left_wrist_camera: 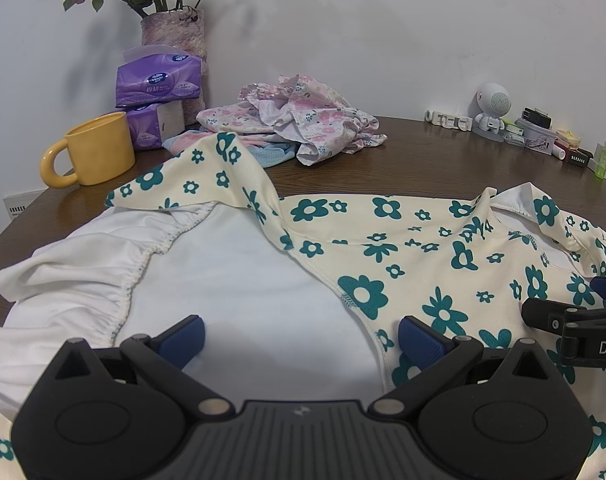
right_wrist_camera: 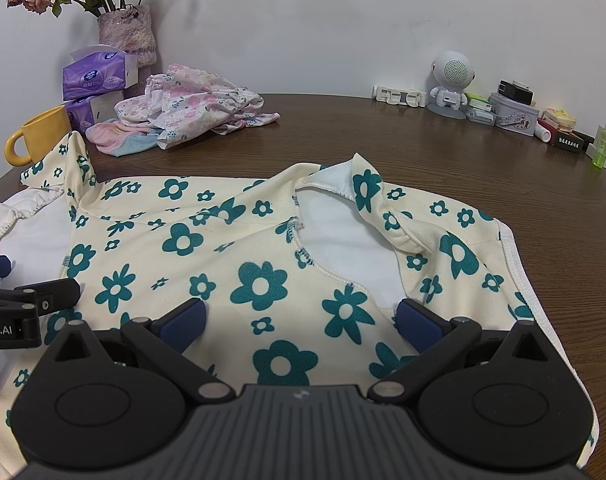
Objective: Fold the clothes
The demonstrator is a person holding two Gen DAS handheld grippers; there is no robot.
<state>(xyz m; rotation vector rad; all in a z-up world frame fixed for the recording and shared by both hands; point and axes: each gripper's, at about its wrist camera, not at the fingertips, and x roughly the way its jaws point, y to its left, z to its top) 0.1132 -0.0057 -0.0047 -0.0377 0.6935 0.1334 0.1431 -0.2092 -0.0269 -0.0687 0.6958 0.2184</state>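
A cream garment with teal flowers [left_wrist_camera: 423, 248] lies spread on the brown table, its white lining [left_wrist_camera: 243, 272] showing on the left; it also shows in the right wrist view [right_wrist_camera: 207, 248]. My left gripper [left_wrist_camera: 301, 334] is open and empty, hovering just above the lining and a flowered edge. My right gripper [right_wrist_camera: 301, 320] is open and empty, low over the flowered cloth near the neck opening [right_wrist_camera: 343, 248]. Each gripper's tip shows at the edge of the other view: the right one [left_wrist_camera: 575, 312] and the left one [right_wrist_camera: 19, 292].
A heap of pink floral clothes [left_wrist_camera: 295, 120] lies at the back, with a yellow mug [left_wrist_camera: 91, 152], purple tissue packs [left_wrist_camera: 159, 84] and a flower vase [left_wrist_camera: 175, 32] to its left. A white speaker figure [right_wrist_camera: 449, 80], tins and bottles stand at the back right. Bare table [right_wrist_camera: 423, 140] lies beyond the garment.
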